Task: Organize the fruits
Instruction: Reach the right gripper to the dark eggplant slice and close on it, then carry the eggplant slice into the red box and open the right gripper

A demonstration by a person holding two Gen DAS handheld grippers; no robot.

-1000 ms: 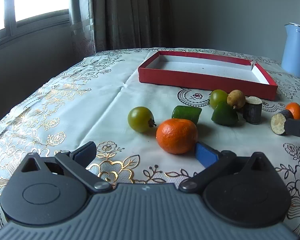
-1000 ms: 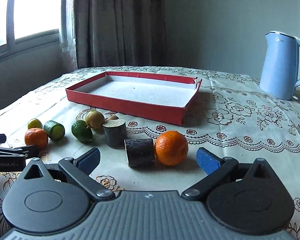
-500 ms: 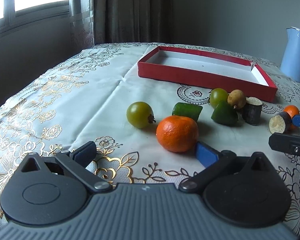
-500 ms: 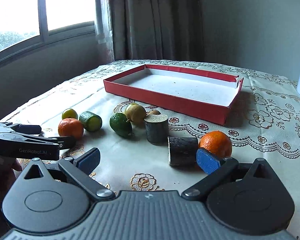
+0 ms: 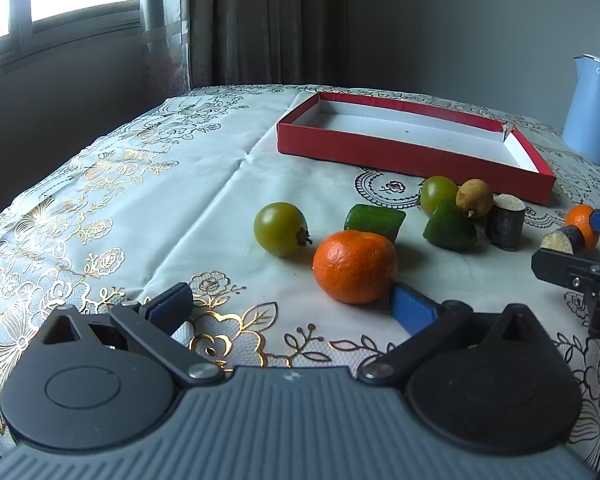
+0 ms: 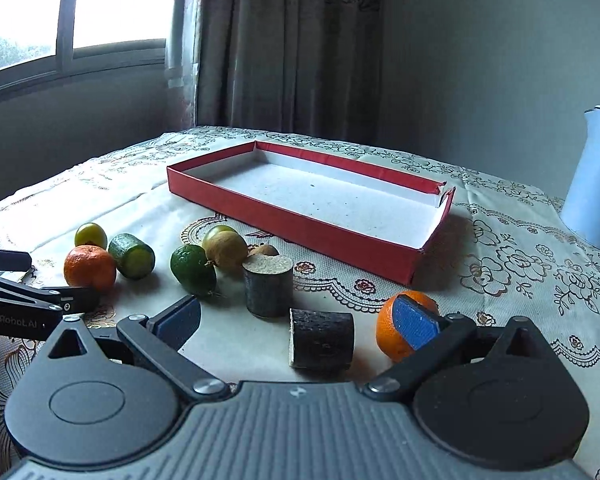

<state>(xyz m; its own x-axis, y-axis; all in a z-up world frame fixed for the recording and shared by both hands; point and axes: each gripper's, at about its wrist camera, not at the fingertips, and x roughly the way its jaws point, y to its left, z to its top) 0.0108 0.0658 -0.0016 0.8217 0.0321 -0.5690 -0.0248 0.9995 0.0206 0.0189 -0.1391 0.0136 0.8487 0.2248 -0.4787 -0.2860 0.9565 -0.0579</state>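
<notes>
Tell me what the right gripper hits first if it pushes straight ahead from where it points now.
Likely the dark log piece lying on its side, just ahead between the open fingers of the right gripper. The orange sits off-line, by the right finger. Depth is uncertain in this fisheye view.

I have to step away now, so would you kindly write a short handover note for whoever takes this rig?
Left tongs: open, empty, low over the cloth, one pad beside the near orange.
Right tongs: open, empty, one pad in front of the second orange, with a dark log piece between the pads.
Red tray: nothing in it.
The other fruits and cut pieces lie loose on the tablecloth before the tray.
Done: nothing placed.
Left: likely move every fruit into the tray.
</notes>
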